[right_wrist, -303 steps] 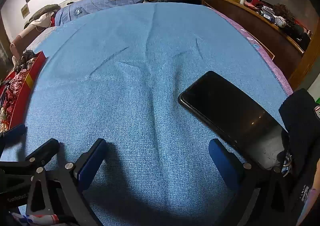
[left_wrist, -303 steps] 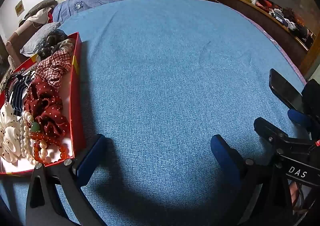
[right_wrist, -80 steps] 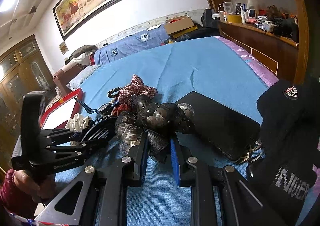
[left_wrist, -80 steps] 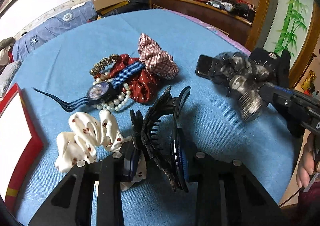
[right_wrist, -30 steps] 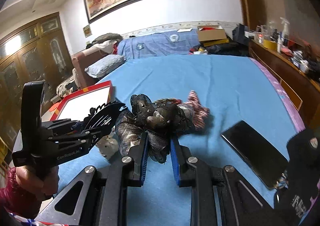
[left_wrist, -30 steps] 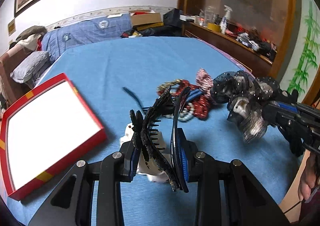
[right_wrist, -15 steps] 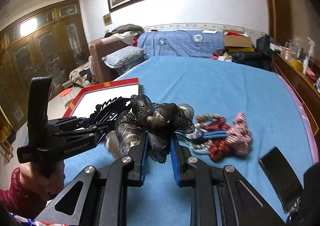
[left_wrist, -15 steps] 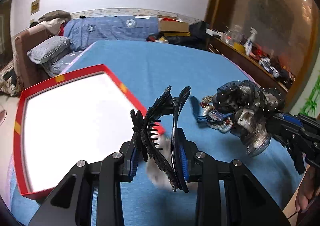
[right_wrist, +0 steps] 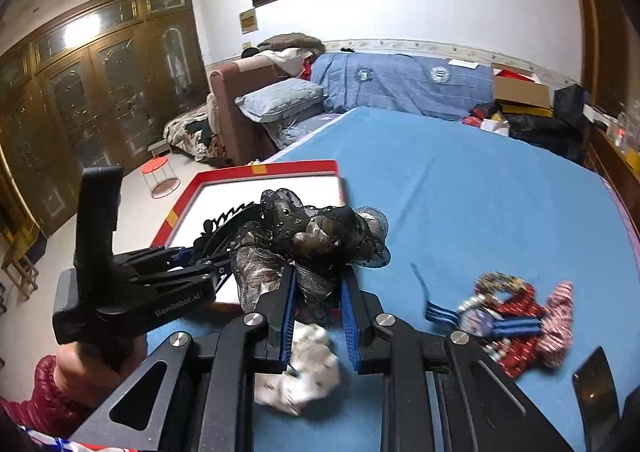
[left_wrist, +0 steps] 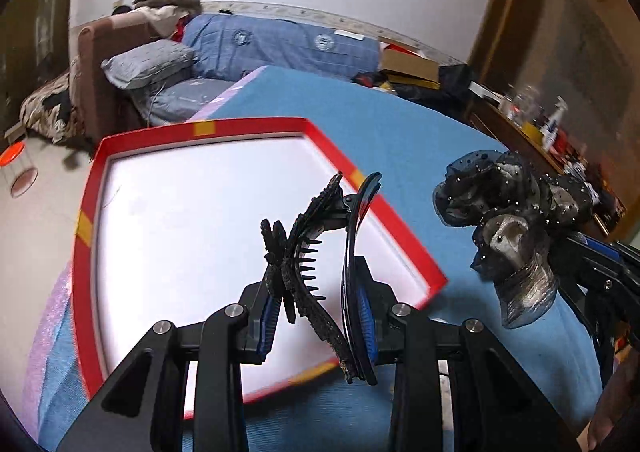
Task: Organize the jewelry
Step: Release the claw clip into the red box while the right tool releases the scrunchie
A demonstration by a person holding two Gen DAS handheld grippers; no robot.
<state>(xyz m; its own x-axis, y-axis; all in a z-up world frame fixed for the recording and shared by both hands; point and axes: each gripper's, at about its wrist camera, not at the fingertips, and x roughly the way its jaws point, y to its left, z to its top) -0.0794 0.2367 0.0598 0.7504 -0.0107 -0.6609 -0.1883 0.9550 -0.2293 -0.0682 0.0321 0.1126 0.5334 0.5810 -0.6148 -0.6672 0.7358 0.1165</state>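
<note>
blue bedspread point(left_wrist: 400, 124) backing a red tray point(left_wrist: 352, 176): left gripper point(left_wrist: 320, 316) clamping a black hair claw point(left_wrist: 316, 252), right gripper point(right_wrist: 316, 316) pinching a dark scrunchie point(right_wrist: 312, 232); both needing lowering before releasing.

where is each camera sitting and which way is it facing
Left wrist: rides the left gripper, looking along its jaws, shut on a black toothed hair claw, down over the red-rimmed white-lined box.
Right wrist: rides the right gripper, jaws shut on a black beaded mesh scrunchie, facing the box; a red-sleeved hand shows.
Both share box, claw, scrunchie.
</note>
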